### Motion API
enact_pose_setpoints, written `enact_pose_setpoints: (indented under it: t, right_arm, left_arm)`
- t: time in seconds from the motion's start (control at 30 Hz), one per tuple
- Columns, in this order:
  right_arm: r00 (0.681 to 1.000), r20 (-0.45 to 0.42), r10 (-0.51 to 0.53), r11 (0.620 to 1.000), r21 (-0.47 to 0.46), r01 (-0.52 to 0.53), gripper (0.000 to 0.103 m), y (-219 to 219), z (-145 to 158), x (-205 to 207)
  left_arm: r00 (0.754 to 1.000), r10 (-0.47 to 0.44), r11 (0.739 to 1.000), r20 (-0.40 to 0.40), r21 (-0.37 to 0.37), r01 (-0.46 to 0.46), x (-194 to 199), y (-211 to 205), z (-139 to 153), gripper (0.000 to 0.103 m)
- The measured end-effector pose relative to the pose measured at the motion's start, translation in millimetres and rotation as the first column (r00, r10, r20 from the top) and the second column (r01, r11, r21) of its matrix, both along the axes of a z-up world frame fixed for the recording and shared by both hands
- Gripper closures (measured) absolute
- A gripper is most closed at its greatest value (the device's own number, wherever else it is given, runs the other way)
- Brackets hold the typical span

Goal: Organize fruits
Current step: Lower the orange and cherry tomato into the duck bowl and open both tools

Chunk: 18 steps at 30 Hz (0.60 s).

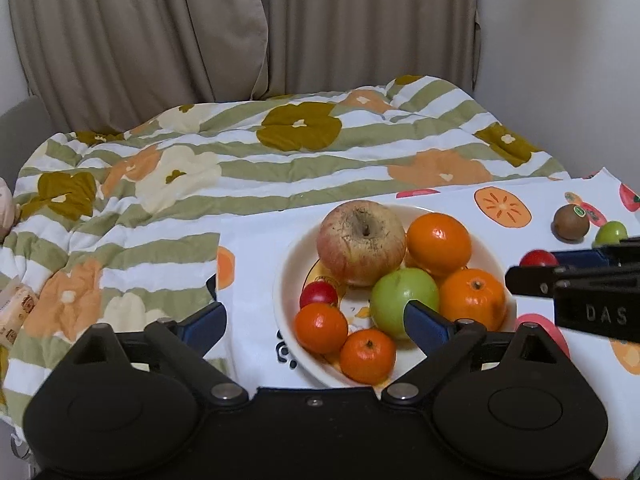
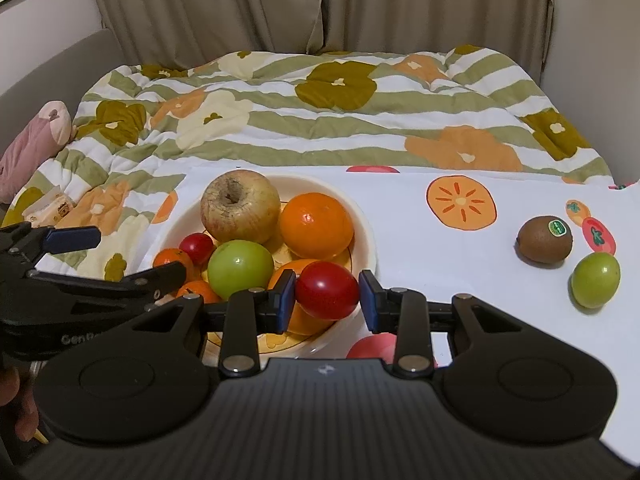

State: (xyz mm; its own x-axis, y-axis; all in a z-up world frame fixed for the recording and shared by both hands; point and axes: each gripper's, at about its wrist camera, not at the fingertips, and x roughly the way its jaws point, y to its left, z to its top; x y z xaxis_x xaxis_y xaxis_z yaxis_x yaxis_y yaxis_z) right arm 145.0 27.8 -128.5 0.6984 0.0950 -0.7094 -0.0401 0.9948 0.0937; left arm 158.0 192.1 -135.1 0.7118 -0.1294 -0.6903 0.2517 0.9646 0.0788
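From the left wrist camera, the left gripper (image 1: 316, 320) hangs over the near rim of a cream bowl (image 1: 286, 276) with its jaws spread wide and nothing between them. The bowl rests on a white cloth printed with fruit slices (image 1: 256, 248), laid over a flowered quilt (image 1: 160, 168). Inside sit a large yellowish-red apple (image 1: 361, 243), a big orange (image 1: 439, 244), a green fruit (image 1: 400, 300), three smaller mandarins (image 1: 472, 298) and a small red fruit (image 1: 318, 294). The right finger's blue pad overlaps the green fruit in the picture; whether they touch I cannot tell. Far right, a kiwi with a sticker (image 1: 571, 222) lies on the cloth.

From the right wrist camera, the right gripper (image 2: 327, 298) is clamped on a red tomato-like fruit (image 2: 327, 296), held over the bowl's (image 2: 366, 236) near right edge, just in front of a mandarin. The left gripper's fingers (image 2: 74, 239) enter from the left above the bowl. On the cloth well to the right lie the kiwi and, beside it, a second green fruit (image 2: 595, 279).
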Motion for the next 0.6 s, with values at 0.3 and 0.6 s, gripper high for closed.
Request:
enact_pose_setpoints:
  t: [0.3, 0.6]
  right_arm:
    - [0.998, 0.006, 0.066, 0.998, 0.013, -0.066, 0.054, 8.8, 6.6, -1.9]
    - [0.988, -0.037, 0.152, 0.987, 0.050, -0.150, 0.054, 30.2, -4.4, 0.4]
  left_arm:
    - [0.999, 0.028, 0.999, 0.022, 0.017, -0.028, -30.7, 7.7, 8.5, 0.005]
    - [0.998, 0.053, 0.999, 0.021, 0.000, -0.053, -54.2, 13.9, 6.4, 0.005]
